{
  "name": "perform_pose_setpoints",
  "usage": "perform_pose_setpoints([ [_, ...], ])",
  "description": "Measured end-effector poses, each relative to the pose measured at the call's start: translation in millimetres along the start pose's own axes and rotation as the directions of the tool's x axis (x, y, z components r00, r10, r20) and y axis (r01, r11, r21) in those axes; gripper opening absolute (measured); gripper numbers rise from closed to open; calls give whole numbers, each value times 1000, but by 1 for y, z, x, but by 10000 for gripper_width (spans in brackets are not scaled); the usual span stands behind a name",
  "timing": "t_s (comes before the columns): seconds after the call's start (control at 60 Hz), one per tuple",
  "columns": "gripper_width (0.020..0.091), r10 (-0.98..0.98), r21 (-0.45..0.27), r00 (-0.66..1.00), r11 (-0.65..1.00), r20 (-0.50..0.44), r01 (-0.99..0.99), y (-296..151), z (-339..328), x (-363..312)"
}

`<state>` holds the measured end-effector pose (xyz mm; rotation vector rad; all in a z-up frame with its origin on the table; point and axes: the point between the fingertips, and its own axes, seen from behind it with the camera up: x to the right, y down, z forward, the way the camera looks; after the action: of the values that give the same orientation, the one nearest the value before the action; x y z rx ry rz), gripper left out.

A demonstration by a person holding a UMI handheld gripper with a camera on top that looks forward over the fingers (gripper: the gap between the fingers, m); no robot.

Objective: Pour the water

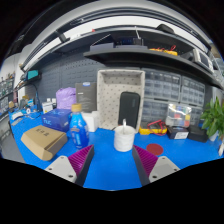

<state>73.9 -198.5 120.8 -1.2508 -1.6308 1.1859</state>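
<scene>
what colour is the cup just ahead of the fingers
White; the cup stands on the blue table, seen in the gripper view.

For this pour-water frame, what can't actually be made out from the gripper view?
- White cup, gripper view: its contents are hidden by its own wall.
- Blue bottle: label too small to read; fill level unclear.
- Shelf items overhead: too small and dark to identify.
- Gripper: fingers apart, holding nothing; only their tips show.

Here's the tool (pixel 112 163): two pale grey fingers (pixel 62 167) with dark trim, each wearing a ribbed magenta pad (pixel 81 157) on its inner face.
</scene>
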Motion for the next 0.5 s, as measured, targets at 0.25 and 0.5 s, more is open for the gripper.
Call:
perform_pose_setpoints([
  [0.25,787,62,-37,998,997,25,-61,20,21,-79],
  [0.5,790,35,-30,999,999,-11,-35,10,79,-113],
])
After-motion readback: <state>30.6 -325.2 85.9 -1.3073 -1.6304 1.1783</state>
